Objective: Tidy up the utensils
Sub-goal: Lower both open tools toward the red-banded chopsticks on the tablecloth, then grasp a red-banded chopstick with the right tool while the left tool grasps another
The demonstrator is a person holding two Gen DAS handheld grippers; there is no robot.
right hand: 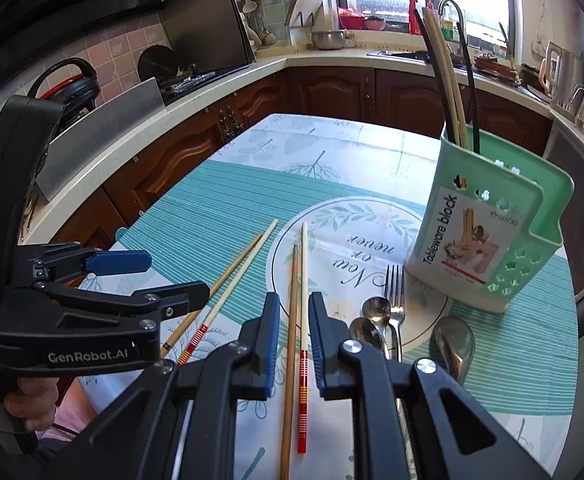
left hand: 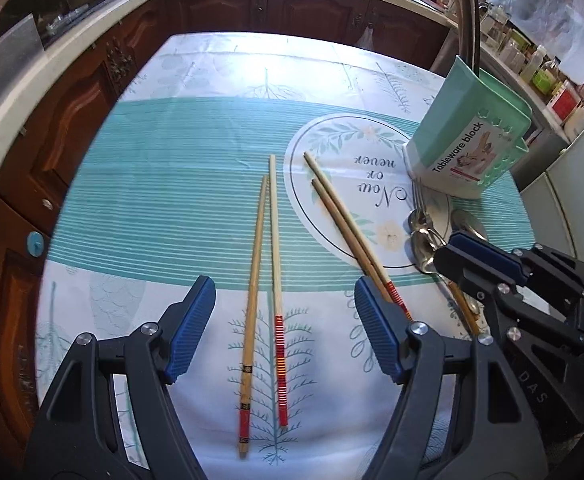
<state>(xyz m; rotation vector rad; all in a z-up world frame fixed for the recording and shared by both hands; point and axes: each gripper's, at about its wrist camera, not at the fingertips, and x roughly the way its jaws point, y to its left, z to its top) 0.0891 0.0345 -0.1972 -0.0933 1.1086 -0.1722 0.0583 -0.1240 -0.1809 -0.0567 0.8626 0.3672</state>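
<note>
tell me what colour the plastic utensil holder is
Mint green plastic utensil holder, with a white label; clearest in the right wrist view.

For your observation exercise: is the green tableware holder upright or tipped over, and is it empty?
Upright and not empty. The green tableware holder stands on its base on the tablecloth, with several long chopsticks sticking up out of its top.

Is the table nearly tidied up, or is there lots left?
Only started. The green holder already has a few long sticks standing in it. Nothing is gripped: the right gripper straddles one chopstick pair, the left gripper another. The spoons and fork lie waiting.
</note>
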